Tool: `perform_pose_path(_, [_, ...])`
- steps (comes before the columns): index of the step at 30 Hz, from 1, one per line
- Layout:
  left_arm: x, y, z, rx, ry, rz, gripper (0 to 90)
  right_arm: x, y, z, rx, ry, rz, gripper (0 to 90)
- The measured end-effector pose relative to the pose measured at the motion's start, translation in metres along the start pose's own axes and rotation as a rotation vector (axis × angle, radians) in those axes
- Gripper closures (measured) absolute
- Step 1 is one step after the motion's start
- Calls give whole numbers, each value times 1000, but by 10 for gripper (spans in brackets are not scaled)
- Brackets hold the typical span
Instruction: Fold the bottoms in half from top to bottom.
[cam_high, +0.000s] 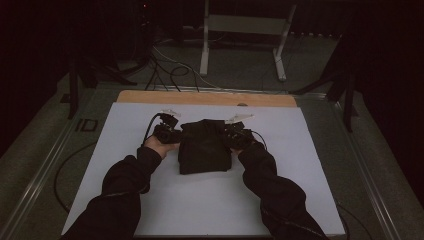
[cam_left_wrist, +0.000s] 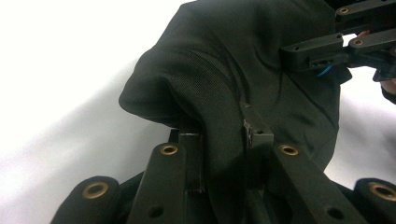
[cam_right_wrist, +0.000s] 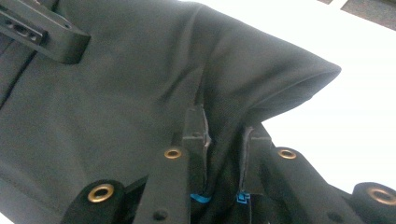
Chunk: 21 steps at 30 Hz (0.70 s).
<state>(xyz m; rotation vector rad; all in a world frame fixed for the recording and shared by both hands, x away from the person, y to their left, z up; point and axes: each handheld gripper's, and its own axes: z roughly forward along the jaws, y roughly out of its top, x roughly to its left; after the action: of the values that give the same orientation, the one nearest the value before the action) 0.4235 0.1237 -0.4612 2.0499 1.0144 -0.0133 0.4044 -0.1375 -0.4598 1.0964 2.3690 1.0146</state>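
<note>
The folded black garment (cam_high: 204, 146) lies just above the middle of the high view, on the white sheet (cam_high: 210, 200) that covers the desk (cam_high: 200, 97). We grip it at both far corners. In the left gripper view a fold of the black cloth (cam_left_wrist: 219, 93) runs down between the jaws of our left tongs (cam_left_wrist: 223, 140), which have closed onto it until only the thickness of the fabric keeps them apart. In the right gripper view the right tongs (cam_right_wrist: 224, 135) pinch the opposite corner (cam_right_wrist: 261, 79) the same way, with the cloth bunched into a ridge above the jaws. In the high view the left tongs (cam_high: 172, 134) sit at the garment's upper left edge and the right tongs (cam_high: 231, 135) at its upper right, our dark sleeves (cam_high: 125, 185) coming in from the bottom of the frame.

We judge that we are laying a fold down or about to draw the top edge over. The risk is uneven grip: each pinch seems to hold several layers, and if one layer slips free the fold would open or skew. Moving the two hands at different rates would drag the stack crooked. The smooth sheet beneath could also let the whole bundle slide instead of folding.
</note>
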Motion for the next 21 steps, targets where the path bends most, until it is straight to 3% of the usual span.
perform_pose_path(11, [11,0,10,-4,-13,-29,751,-8,-2,13,24,-7,15,765])
perform_pose_path(21, [20,2,23,19,2,-35,747,-12,-6,26,52,-19,19,762])
